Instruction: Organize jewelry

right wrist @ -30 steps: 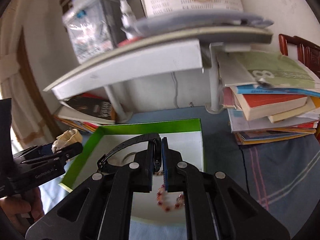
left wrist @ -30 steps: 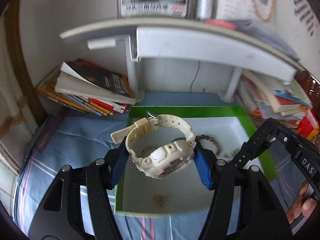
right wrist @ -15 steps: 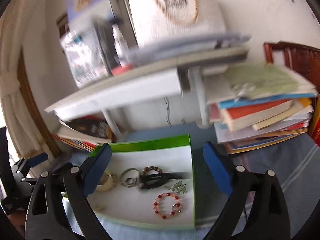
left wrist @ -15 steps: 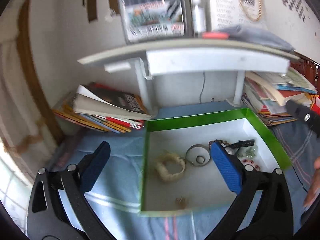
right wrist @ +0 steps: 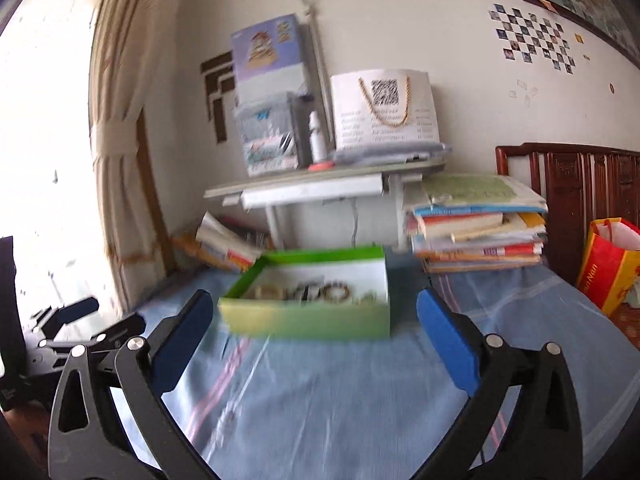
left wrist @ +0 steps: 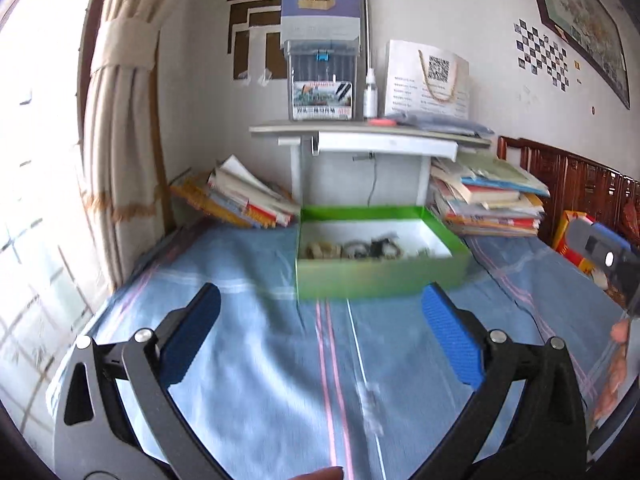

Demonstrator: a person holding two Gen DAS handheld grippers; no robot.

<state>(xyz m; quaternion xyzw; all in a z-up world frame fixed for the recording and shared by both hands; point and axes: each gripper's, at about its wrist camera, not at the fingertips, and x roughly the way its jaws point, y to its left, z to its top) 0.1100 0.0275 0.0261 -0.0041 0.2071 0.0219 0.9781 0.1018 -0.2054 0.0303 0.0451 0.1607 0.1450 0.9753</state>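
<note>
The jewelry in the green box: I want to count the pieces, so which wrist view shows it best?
The right wrist view, barely: it looks slightly further down into the green box, so the jewelry spreads out more. The left wrist view shows the jewelry as a flat blurred row behind the box's front wall. Both are too blurred to count.

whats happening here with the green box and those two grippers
A person holds a two-finger gripper in each hand over a blue striped bedsheet. The left gripper is open and empty. The right gripper is empty too, its blue-padded fingers just finishing opening. Both sit short of the shallow green cardboard box, where a blurred row of jewelry pieces lies on the white bottom.
</note>
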